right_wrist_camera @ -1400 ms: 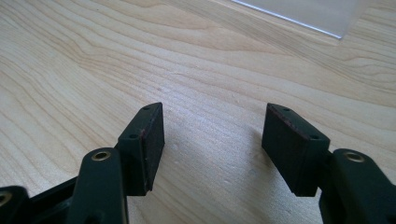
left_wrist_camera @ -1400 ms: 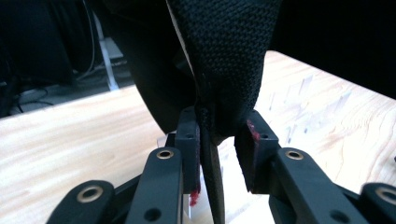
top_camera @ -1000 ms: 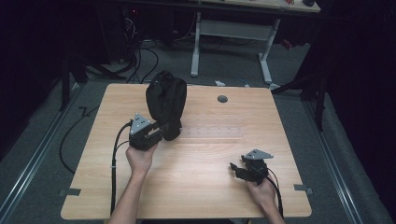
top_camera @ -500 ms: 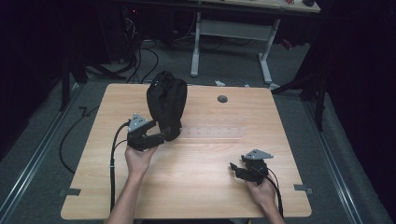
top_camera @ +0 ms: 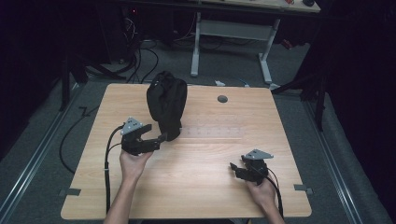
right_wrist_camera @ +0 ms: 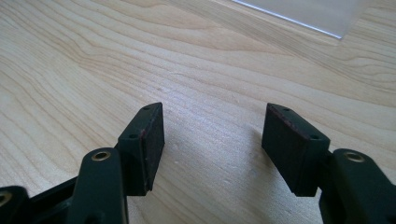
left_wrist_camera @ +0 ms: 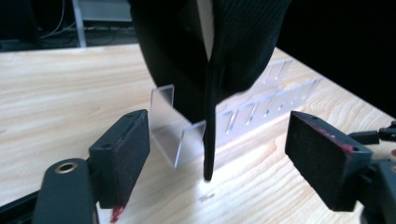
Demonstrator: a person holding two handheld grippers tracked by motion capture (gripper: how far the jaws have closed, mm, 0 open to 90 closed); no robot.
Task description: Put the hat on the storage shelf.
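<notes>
Your left hand-held gripper [top_camera: 156, 139] is spread wide, holding nothing, its jaws flanking the hanging strap [left_wrist_camera: 208, 130] of the black bag [top_camera: 166, 103] — the bag stands left of centre on the surface [top_camera: 201, 186], over one end of a clear slotted acrylic rack [top_camera: 212, 132]. This looks like the approach; next, close on the strap. Your right hand-held gripper [top_camera: 243, 170] rests open near the front edge — bare wood lies around it.

One camera looks down from above onto the whole table [top_camera: 196, 186]; two others sit low, close to that same wood, each facing forward.
</notes>
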